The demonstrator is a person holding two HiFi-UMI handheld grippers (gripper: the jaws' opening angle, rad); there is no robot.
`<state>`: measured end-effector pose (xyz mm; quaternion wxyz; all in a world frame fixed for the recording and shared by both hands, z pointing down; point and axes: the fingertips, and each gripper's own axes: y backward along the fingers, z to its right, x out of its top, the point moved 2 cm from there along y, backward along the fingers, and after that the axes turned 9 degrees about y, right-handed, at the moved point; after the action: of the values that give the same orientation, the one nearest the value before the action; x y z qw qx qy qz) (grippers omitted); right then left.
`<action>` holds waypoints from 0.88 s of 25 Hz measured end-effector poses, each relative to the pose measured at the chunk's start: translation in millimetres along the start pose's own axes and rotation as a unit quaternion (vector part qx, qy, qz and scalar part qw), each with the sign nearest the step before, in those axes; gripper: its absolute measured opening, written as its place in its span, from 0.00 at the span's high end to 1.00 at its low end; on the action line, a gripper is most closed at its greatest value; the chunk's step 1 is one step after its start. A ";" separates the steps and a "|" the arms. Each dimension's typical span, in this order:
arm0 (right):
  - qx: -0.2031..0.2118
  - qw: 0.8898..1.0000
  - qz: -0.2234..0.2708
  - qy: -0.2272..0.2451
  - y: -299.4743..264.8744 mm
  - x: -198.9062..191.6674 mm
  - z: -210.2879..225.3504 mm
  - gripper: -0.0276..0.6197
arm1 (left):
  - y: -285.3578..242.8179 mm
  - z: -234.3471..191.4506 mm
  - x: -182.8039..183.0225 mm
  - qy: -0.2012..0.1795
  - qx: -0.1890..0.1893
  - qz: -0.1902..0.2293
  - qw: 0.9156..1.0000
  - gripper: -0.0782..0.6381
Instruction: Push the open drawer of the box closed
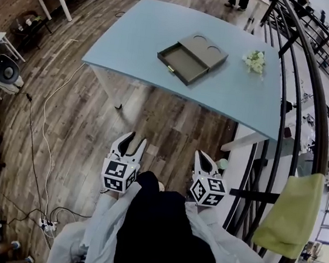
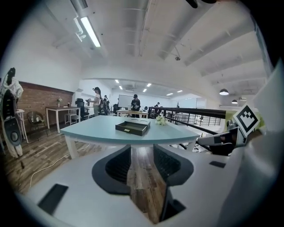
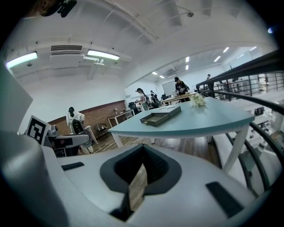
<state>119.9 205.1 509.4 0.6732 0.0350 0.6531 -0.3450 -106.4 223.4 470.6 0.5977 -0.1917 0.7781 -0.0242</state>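
A flat dark-brown box [image 1: 204,48] lies on the light-blue table [image 1: 140,31], its drawer [image 1: 182,63] pulled out toward me with a small brass handle at the front. The box [image 2: 132,127] is far ahead in the left gripper view, and the box [image 3: 160,116] also appears in the right gripper view. Both grippers are held low near the person's body, well short of the table. My left gripper [image 1: 130,144] is open, with only the wooden floor visible between its fingers. My right gripper [image 1: 204,159] has its jaws together and holds nothing.
A small bunch of white flowers [image 1: 255,60] sits on the table right of the box. A black railing [image 1: 311,86] curves along the right, with a yellow-green cloth [image 1: 292,213] draped over it. Cables [image 1: 43,132] trail across the wooden floor at left. People stand by far tables.
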 end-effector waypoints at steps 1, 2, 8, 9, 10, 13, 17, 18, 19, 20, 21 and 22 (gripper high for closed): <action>0.000 1.000 -0.001 0.000 0.1 -0.8 -1.6 0.95 | 2.4 -0.9 -0.5 0.001 0.001 -0.001 1.000 0.67; 0.001 1.000 -0.002 -0.001 0.5 -2.1 -3.3 0.95 | 4.9 -1.9 -1.5 0.002 0.002 -0.001 1.000 0.66; 0.003 1.000 -0.012 -0.008 -2.7 -13.8 -11.0 0.95 | 10.3 -11.6 -11.2 0.007 0.012 -0.011 1.000 0.65; 0.003 1.000 -0.014 -0.009 -4.0 -16.3 -11.4 0.95 | 8.7 -13.1 -12.6 0.009 0.012 -0.011 1.000 0.65; 0.003 1.000 -0.015 -0.010 -5.8 -17.9 -11.4 0.95 | 6.1 -14.7 -13.4 0.011 0.013 -0.011 1.000 0.65; 0.002 1.000 -0.017 -0.009 -14.8 -15.8 -7.6 0.95 | -7.8 -18.2 -11.6 0.011 0.011 -0.010 1.000 0.64; -0.001 1.000 -0.017 -0.006 -33.1 -4.3 3.3 0.95 | -35.3 -22.6 -4.5 0.017 0.002 -0.009 1.000 0.62; -0.002 1.000 -0.017 -0.005 -38.4 -0.6 6.4 0.95 | -42.6 -24.2 -2.1 0.021 -0.001 -0.009 1.000 0.62; -0.003 1.000 -0.016 -0.004 -44.1 3.6 9.5 0.95 | -50.0 -26.0 1.0 0.026 -0.004 -0.008 1.000 0.62; -0.003 1.000 -0.016 -0.003 -50.1 8.5 12.6 0.95 | -57.6 -27.9 4.6 0.031 -0.007 -0.006 0.999 0.62; -0.004 1.000 -0.016 -0.001 -56.3 13.8 15.5 0.95 | -65.4 -29.9 8.5 0.036 -0.009 -0.006 0.999 0.62; -0.004 1.000 -0.016 -0.001 -62.6 19.2 18.2 0.95 | -73.3 -32.0 12.3 0.039 -0.011 -0.007 0.999 0.62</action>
<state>101.7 140.4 519.9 0.6680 0.0212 0.6548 -0.3530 -119.3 145.5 487.9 0.5642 -0.2024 0.8000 -0.0271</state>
